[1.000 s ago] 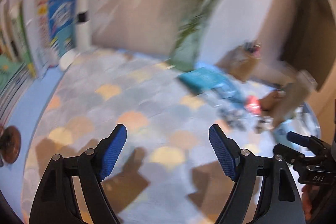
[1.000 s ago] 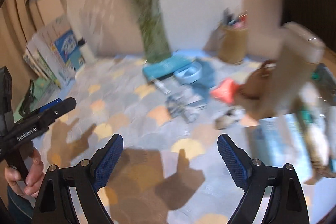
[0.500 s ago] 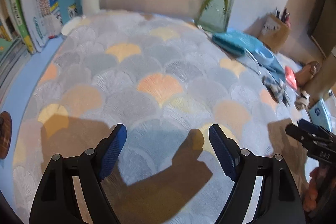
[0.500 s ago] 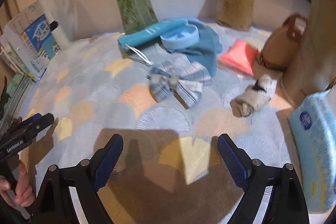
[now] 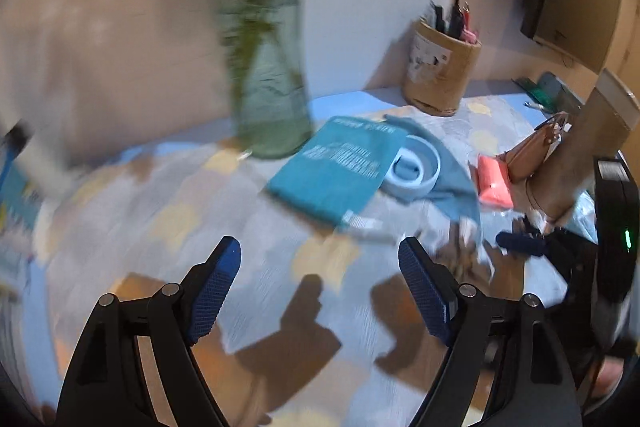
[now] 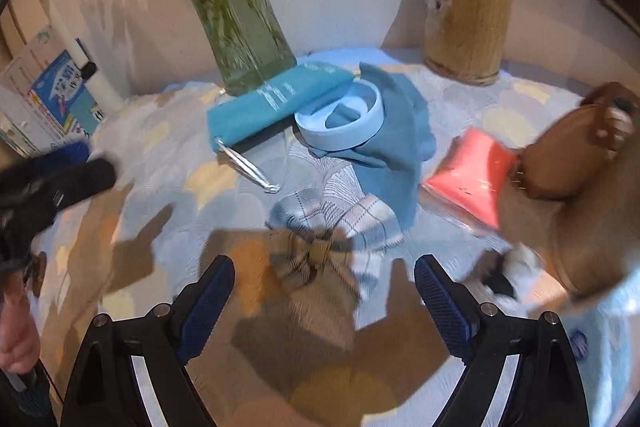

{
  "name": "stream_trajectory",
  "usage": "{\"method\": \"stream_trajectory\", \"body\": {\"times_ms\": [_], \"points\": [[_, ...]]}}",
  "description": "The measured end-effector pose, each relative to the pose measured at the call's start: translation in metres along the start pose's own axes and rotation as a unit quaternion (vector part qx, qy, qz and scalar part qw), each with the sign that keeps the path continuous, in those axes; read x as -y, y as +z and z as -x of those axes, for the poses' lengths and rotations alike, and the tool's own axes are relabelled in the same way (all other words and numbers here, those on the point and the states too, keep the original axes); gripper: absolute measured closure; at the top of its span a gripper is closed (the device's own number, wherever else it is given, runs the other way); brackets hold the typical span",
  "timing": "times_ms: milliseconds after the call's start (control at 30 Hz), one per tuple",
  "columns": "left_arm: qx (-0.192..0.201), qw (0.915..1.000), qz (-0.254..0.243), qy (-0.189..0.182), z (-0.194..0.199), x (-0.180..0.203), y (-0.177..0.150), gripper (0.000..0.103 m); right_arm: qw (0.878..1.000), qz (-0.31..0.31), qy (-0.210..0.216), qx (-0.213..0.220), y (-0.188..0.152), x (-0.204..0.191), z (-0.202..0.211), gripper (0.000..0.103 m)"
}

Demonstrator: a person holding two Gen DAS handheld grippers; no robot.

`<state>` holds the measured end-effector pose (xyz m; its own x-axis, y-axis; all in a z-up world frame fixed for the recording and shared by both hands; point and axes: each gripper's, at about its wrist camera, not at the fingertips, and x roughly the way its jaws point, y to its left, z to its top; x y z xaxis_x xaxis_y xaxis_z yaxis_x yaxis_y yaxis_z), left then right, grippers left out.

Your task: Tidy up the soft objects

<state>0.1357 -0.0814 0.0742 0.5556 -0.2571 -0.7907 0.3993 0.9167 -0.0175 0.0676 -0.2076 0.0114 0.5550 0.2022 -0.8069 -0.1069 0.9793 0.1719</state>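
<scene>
Your right tongs (image 6: 324, 291) stood wide open with nothing in them, poised just above the plaid bow (image 6: 328, 239), which lay on the patterned counter (image 6: 168, 163) near its middle, in front of the blue cloth (image 6: 400, 131). Your left tongs (image 5: 320, 283) were likewise wide open and empty, over bare counter, short of the teal pouch (image 5: 340, 171).

The bow looked light and limp, likely to sag from whichever end was left free, so the knot at its centre seemed the best place to pinch; the loops would probably slip or unfold. The blue cloth lay draped through a pale ring (image 6: 340, 123) and would likely drag it along if lifted by an edge. The pouch looked flat and floppy, with a drawstring (image 6: 248, 167) trailing from one end. A small rolled sock (image 6: 504, 271) lay to the right of the bow, beside the brown bag (image 6: 568, 155).

Compared with half a second before, the bow sat lower in the right view and closer to the tongs, now half in their shadow. The left view had swung from empty counter towards the pouch, ring and vase (image 5: 272, 99), and was blurred.
</scene>
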Motion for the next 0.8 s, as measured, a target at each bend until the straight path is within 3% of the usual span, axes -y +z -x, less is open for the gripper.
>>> {"method": "stream_trajectory", "body": {"times_ms": [200,333,400,433,467,500,533,667,800], "points": [[-0.048,0.9963,-0.041,-0.058,-0.070,0.007,0.027,0.023,1.000,0.006,-0.014,0.017,0.003,0.002,-0.019,0.012],[-0.050,0.9954,-0.059,-0.056,-0.088,0.006,0.030,0.028,0.999,0.020,-0.033,0.029,-0.002,-0.004,-0.018,0.016],[-0.049,0.9949,-0.069,-0.055,-0.092,0.008,0.030,0.053,0.998,0.028,-0.051,0.031,-0.002,-0.007,-0.019,0.026],[-0.048,0.9946,-0.076,-0.052,-0.093,0.009,0.029,0.058,0.997,0.031,-0.056,0.033,-0.002,-0.008,-0.020,0.031],[-0.044,0.9947,-0.079,-0.050,-0.092,0.010,0.029,0.068,0.997,0.034,-0.057,0.036,-0.002,-0.010,-0.019,0.050],[-0.042,0.9946,-0.077,-0.055,-0.091,0.008,0.029,0.083,0.997,0.038,-0.058,0.043,-0.002,-0.012,-0.018,0.055],[-0.041,0.9947,-0.070,-0.063,-0.089,0.007,0.030,0.090,0.996,0.039,-0.058,0.047,-0.003,-0.012,-0.016,0.061],[-0.031,0.9961,-0.046,-0.069,-0.073,0.003,0.025,0.094,0.997,0.029,-0.050,0.055,-0.004,-0.008,-0.011,0.067],[-0.016,0.9970,-0.034,-0.068,-0.031,-0.002,0.008,0.094,0.995,0.024,-0.029,0.097,-0.008,-0.007,0.007,0.068]]}}
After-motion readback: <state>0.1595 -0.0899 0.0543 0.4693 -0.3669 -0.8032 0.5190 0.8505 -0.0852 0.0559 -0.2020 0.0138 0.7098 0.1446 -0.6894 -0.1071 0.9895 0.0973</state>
